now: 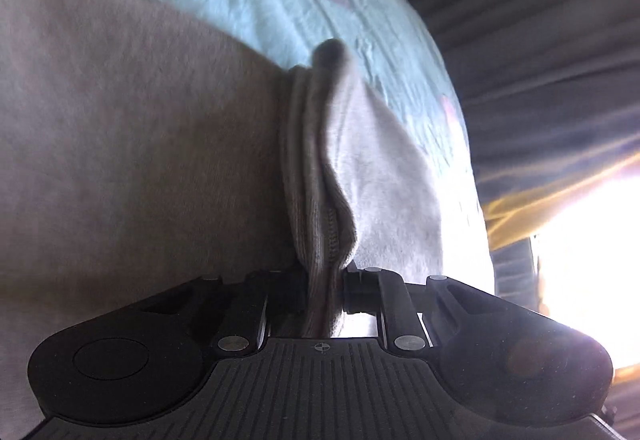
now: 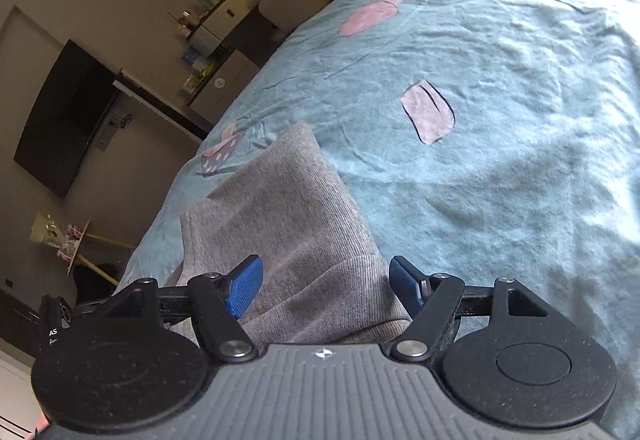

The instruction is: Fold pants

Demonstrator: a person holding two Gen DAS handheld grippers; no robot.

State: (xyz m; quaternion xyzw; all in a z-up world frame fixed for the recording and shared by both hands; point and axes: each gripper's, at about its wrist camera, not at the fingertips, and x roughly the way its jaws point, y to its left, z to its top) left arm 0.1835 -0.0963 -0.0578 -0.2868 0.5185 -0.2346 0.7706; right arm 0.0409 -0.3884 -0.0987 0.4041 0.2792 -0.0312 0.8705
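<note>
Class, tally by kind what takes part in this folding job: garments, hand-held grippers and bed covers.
Grey pants: 1
Hand-held grippers: 2, left hand-held gripper and right hand-held gripper
Light blue bed cover: 1
Total: 4

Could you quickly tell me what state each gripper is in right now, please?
Left gripper: closed, clamping a bunched ribbed edge of the grey pants.
Right gripper: open, holding nothing; its blue pads straddle the pants.
</note>
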